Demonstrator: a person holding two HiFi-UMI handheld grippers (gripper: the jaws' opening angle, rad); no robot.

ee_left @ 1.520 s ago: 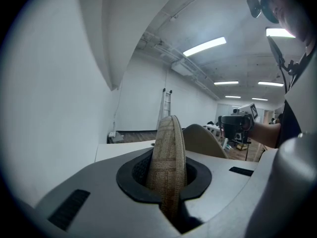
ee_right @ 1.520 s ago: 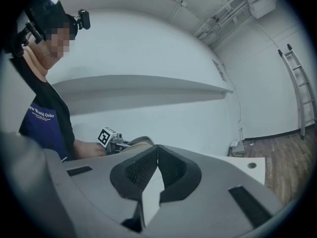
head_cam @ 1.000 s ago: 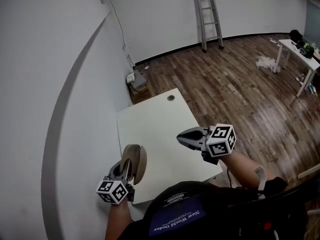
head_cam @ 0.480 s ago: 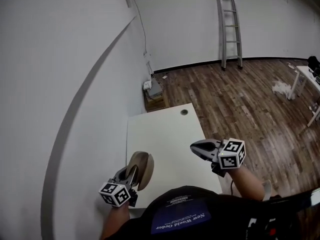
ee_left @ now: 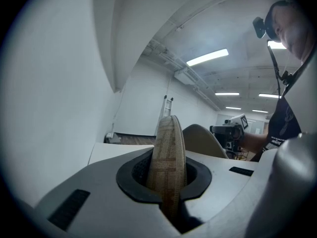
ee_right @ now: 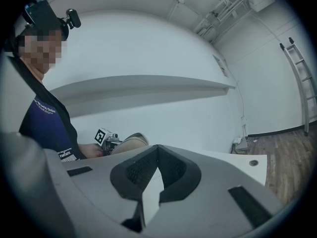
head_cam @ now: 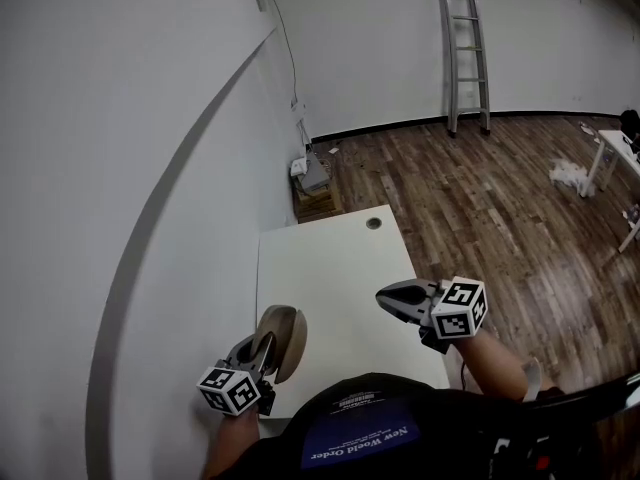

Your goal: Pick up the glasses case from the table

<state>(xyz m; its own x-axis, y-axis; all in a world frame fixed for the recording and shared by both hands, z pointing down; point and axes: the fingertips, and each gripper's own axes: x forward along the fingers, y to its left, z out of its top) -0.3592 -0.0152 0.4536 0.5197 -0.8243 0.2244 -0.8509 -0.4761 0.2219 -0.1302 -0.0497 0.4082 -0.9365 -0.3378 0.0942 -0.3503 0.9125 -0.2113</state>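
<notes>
The tan, woven-patterned glasses case [head_cam: 281, 334] is held edge-up above the near left corner of the white table [head_cam: 330, 263]. My left gripper [head_cam: 262, 348] is shut on it. In the left gripper view one patterned shell of the case [ee_left: 168, 148] stands clamped between the jaws, with a second tan shell [ee_left: 200, 140] showing to its right. My right gripper [head_cam: 386, 298] hovers over the table's near right edge, shut and holding nothing. In the right gripper view its jaws [ee_right: 157, 175] meet at the tips, and the case [ee_right: 130, 142] shows beyond them.
A grey wall [head_cam: 150, 168] runs close along the table's left side. The table has a cable hole [head_cam: 374, 224] near its far edge. Beyond it a box [head_cam: 314, 186] sits on the wood floor, a ladder [head_cam: 465, 48] leans on the far wall, and another white table [head_cam: 612, 153] stands at right.
The head view has swung to the left, so the scene sits further right. The right gripper has shifted a little. The left gripper holds the case as before.
</notes>
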